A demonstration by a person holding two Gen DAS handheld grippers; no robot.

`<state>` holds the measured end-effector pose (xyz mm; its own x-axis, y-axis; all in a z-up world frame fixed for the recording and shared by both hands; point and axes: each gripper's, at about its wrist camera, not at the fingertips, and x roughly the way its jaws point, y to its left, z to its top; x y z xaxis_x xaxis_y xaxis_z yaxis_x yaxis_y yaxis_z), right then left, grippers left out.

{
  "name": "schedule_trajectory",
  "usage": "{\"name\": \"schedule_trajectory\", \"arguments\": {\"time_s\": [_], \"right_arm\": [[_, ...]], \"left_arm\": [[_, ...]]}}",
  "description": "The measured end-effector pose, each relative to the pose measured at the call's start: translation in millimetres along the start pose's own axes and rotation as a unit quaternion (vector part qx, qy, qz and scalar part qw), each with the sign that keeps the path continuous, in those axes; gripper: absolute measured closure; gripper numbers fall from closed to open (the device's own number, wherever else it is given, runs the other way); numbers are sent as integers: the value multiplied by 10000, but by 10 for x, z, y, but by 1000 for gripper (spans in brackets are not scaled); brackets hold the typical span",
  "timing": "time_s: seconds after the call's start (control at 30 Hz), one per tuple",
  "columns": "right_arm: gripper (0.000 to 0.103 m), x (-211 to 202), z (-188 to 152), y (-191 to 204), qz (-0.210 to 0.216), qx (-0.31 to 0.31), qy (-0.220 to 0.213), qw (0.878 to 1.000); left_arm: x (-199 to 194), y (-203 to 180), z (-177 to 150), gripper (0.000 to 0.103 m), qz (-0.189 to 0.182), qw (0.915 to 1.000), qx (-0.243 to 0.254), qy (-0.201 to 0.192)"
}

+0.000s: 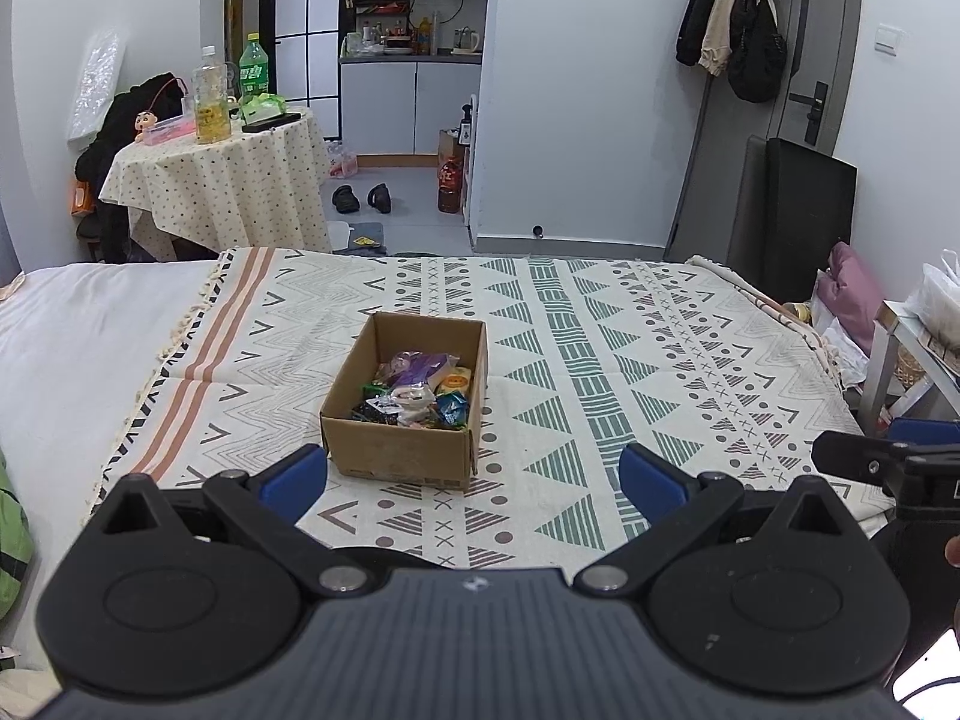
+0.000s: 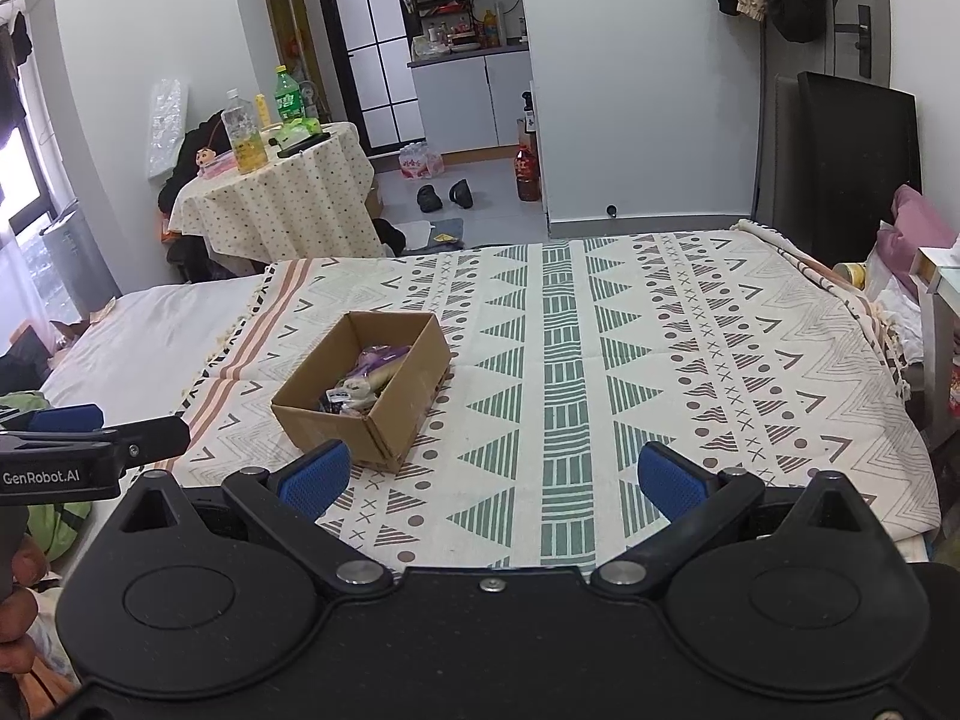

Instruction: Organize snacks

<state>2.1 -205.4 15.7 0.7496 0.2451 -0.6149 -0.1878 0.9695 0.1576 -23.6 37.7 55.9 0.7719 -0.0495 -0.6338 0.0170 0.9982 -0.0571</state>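
Note:
An open cardboard box sits on the patterned blanket over the bed. Several wrapped snacks lie inside it, among them a purple packet and a yellow one. My left gripper hangs open just in front of the box, with nothing between its blue pads. To the right of the box, my right gripper is open too and holds nothing. Each gripper shows at the edge of the other's view.
A round table with bottles stands beyond the bed on the left. Slippers lie on the floor by the kitchen doorway. A black panel leans on the right wall. A white stand is at the bed's right side.

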Motion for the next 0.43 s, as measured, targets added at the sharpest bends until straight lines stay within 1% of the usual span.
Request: {"name": "schedule_trajectory", "arguments": {"time_s": [0.43], "right_arm": [[0, 40, -20, 8, 35, 38, 103, 9999]], "left_arm": [[-32, 9, -1, 0, -52, 10000, -6, -51]]}}
